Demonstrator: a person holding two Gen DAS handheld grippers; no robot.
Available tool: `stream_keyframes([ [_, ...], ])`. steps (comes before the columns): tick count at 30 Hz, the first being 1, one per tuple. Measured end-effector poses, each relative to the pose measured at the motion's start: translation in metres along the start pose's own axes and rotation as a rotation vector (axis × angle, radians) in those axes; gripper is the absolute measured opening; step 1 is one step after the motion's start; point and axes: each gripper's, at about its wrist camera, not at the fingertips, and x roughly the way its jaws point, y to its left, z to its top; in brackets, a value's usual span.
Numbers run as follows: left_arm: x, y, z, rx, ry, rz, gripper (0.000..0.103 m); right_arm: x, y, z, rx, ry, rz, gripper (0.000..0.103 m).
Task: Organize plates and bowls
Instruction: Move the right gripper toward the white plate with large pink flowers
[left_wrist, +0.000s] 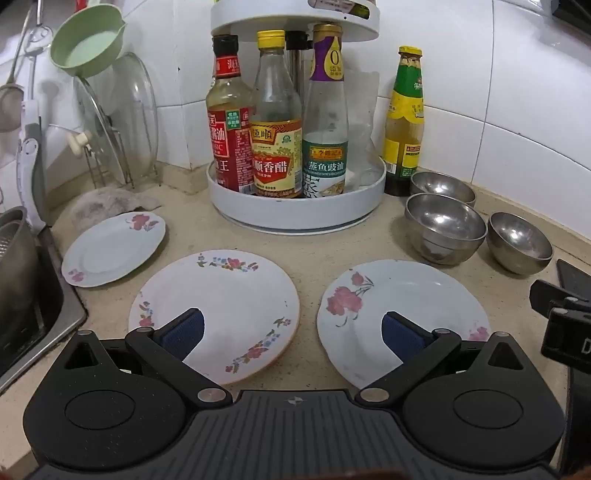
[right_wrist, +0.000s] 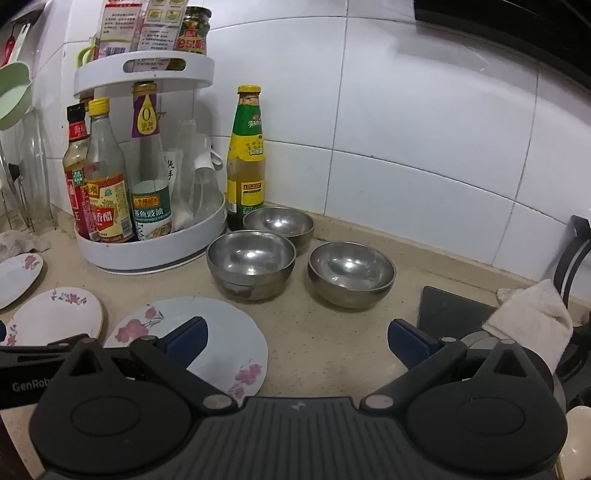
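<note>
- Left gripper (left_wrist: 291, 328) and right gripper (right_wrist: 297, 341): spread fully wide, holding nothing.
- Three white floral plates (left_wrist: 218, 306) near the counter's (left_wrist: 306, 243) front edge (unstacked).
- Three round steel bowls (right_wrist: 251, 262) toward the back edge.

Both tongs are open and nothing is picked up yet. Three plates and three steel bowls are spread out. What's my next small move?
Probably lower the left tongs onto the near rim of the middle plate. They hang open just above it, and the plates lie separate and unstacked, so it can go onto the right plate beside it.
</note>
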Motion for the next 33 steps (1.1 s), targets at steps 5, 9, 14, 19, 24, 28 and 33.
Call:
stream_keyframes([
  [5, 0.003, -0.001, 0.001, -0.006, 0.009, 0.006, 0.103, 0.004, 0.007, -0.001, -0.015, 0.012, 0.006, 0.101],
  [9, 0.003, -0.001, 0.0, -0.01, 0.007, 0.013, 0.103, 0.007, 0.011, -0.002, -0.017, 0.019, 0.016, 0.101],
  [14, 0.002, 0.006, -0.001, -0.011, 0.001, 0.008, 0.103, 0.008, 0.019, -0.002, -0.035, 0.016, 0.022, 0.101],
  [19, 0.002, 0.007, -0.001, -0.023, 0.012, 0.013, 0.103, 0.009, 0.019, -0.002, -0.031, 0.019, 0.023, 0.101],
  [24, 0.001, 0.006, -0.001, -0.022, 0.017, 0.026, 0.103, 0.01, 0.018, -0.003, -0.028, 0.021, 0.029, 0.101],
  [28, 0.0, 0.006, -0.002, -0.018, 0.013, 0.034, 0.103, 0.01, 0.018, -0.002, -0.029, 0.021, 0.032, 0.101],
  [33, -0.001, 0.006, -0.002, -0.023, 0.004, 0.037, 0.103, 0.011, 0.018, -0.002, -0.028, 0.021, 0.037, 0.101],
])
